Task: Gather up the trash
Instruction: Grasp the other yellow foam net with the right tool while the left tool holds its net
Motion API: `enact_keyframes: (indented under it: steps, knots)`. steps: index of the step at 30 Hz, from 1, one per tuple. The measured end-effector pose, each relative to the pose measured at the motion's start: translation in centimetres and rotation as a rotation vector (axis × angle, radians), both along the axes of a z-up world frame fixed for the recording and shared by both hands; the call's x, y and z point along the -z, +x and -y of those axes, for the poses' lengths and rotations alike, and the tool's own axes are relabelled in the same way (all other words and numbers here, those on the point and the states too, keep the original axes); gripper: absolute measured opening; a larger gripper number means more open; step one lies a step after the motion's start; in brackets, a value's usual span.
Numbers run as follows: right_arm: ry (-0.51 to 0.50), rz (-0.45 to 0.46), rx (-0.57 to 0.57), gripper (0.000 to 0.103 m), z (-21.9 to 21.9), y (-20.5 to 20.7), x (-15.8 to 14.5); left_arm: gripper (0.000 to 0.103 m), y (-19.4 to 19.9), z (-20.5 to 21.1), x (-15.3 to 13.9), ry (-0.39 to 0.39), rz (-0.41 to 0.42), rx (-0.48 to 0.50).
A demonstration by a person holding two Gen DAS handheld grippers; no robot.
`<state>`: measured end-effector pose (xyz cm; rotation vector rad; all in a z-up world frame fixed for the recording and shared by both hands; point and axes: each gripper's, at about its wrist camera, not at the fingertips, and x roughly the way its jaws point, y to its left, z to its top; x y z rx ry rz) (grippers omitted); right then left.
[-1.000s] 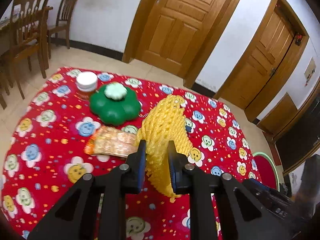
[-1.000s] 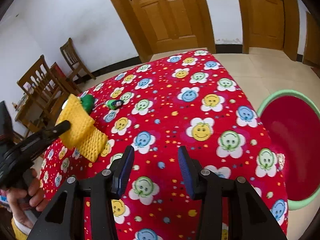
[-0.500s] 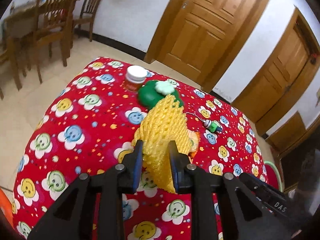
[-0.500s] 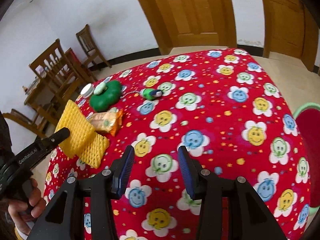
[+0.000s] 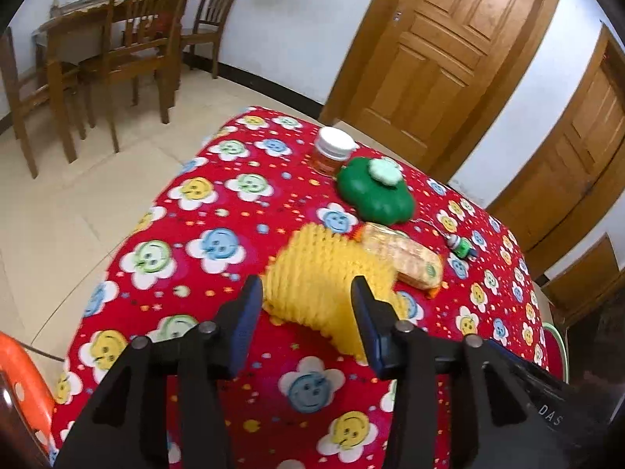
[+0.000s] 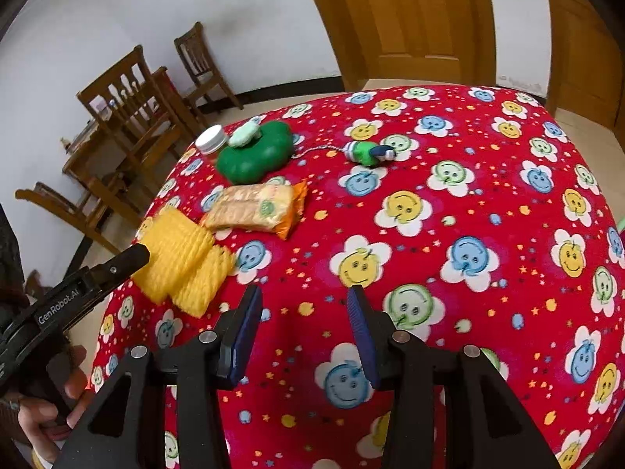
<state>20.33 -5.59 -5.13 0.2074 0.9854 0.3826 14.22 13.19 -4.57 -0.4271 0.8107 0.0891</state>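
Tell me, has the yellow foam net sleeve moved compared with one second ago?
Yes. The yellow foam net sleeve moved toward the table edge, away from the green flower-shaped box, as the left gripper opens.

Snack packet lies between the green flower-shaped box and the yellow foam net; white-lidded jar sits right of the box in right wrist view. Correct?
Mostly. In the right wrist view the white-lidded jar sits left of the green flower-shaped box, not right. The snack packet does lie between box and yellow foam net.

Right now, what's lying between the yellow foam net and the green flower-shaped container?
The snack packet lies between the yellow foam net and the green flower-shaped container, flat on the red tablecloth. The right wrist view shows it best.
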Motion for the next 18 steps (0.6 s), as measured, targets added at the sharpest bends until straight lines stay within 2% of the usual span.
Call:
enact_keyframes:
  steps: [4, 8, 10, 12, 13, 14, 16, 18]
  knots:
    - [-0.002, 0.007, -0.007, 0.046, -0.4, -0.2, -0.3, 0.05, -0.3, -0.9, -0.2, 0.001, 0.006, -0.01]
    - [0.001, 0.01, -0.01, 0.046, -0.7, -0.3, -0.4, 0.05, 0.9, -0.9, 0.4, -0.029, -0.02, 0.032]
    - [0.002, 0.009, -0.011, 0.046, -0.8, -0.4, -0.4, 0.05, 1.9, -1.0, 0.9, -0.056, -0.041, 0.033]
    - [0.001, 0.009, -0.01, 0.046, -0.8, -0.5, -0.4, 0.05, 2.6, -1.2, 1.6, -0.116, -0.06, 0.048]
    - [0.002, 0.008, -0.009, 0.046, -0.7, -0.6, -0.4, 0.044, 2.6, -1.2, 1.8, -0.14, -0.058, 0.045]
    - [0.002, 0.008, -0.008, 0.046, -0.7, -0.6, -0.5, 0.03, 2.4, -1.3, 1.8, -0.158, -0.049, 0.042]
    - [0.0, 0.01, -0.01, 0.046, -0.7, -0.7, -0.5, 0.012, 1.9, -1.3, 1.4, -0.184, -0.015, 0.055]
    - [-0.002, 0.015, -0.011, 0.046, -0.7, -0.6, -0.7, 0.002, 1.1, -1.4, 0.7, -0.19, 0.023, 0.063]
